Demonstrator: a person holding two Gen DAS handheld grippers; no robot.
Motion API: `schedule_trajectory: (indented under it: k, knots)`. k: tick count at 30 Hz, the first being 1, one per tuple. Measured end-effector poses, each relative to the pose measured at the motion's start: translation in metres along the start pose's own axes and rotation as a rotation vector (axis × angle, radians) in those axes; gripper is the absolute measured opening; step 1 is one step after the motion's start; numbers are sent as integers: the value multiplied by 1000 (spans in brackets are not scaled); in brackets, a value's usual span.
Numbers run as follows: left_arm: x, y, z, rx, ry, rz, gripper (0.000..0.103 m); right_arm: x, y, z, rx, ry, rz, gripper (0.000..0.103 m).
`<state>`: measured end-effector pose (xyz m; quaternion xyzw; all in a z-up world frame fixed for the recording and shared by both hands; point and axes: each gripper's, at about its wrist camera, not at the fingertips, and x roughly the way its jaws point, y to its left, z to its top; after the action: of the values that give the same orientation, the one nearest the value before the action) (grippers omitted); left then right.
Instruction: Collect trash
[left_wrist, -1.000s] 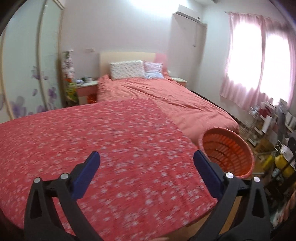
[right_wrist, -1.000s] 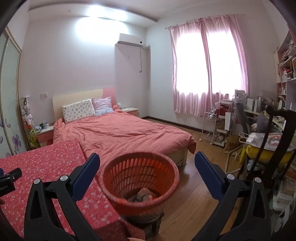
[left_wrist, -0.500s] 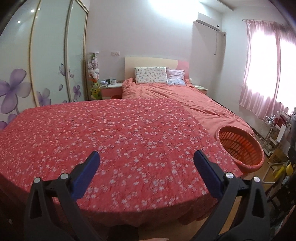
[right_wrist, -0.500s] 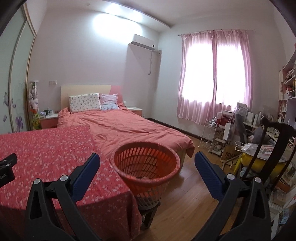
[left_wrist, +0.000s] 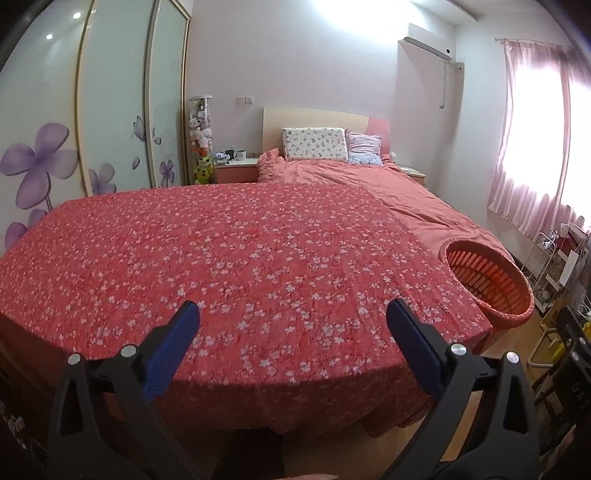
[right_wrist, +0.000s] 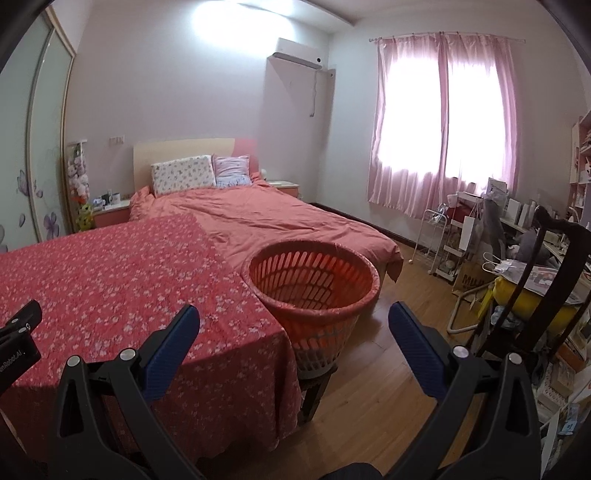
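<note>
Both claws stand wide open with nothing between their blue pads. Left claw (left_wrist: 291, 325) hovers above the near edge of the surface (left_wrist: 229, 258), which is draped in a red cloth printed with small white flowers; the cloth between and ahead of its fingers carries no visible item. From this view the orange basket (left_wrist: 491, 284) sits off to the right of the claw, just beside the right edge of the surface and lower than its top, well clear of the right pad.

Right claw (right_wrist: 293, 326) points almost straight at the orange basket (right_wrist: 314, 284), which shows between and just beyond its two fingers, nearer the left pad than the right. The basket rests on a small dark stand on the wooden floor (right_wrist: 373, 387), touching or nearly touching the hanging corner of the red cloth on the surface (right_wrist: 110, 280). Its slatted wall and rim are plain to see, but its bottom is hidden from this angle, so whether any trash lies inside cannot be told. A black part of the left tool (right_wrist: 16, 332) shows at the left edge over the cloth.

Behind the surface is a bed (right_wrist: 266, 218) with a salmon cover, and pink curtains (right_wrist: 443, 122) hang at the bright window.
</note>
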<state>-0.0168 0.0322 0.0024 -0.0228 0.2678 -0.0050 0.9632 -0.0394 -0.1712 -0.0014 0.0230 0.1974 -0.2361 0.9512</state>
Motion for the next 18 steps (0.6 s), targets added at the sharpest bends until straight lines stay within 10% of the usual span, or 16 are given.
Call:
schedule_trajectory:
  k: [18]
  knots:
    - [8,-5,-9,-6,52,-3,99,12,1,-9,20,110,17,101]
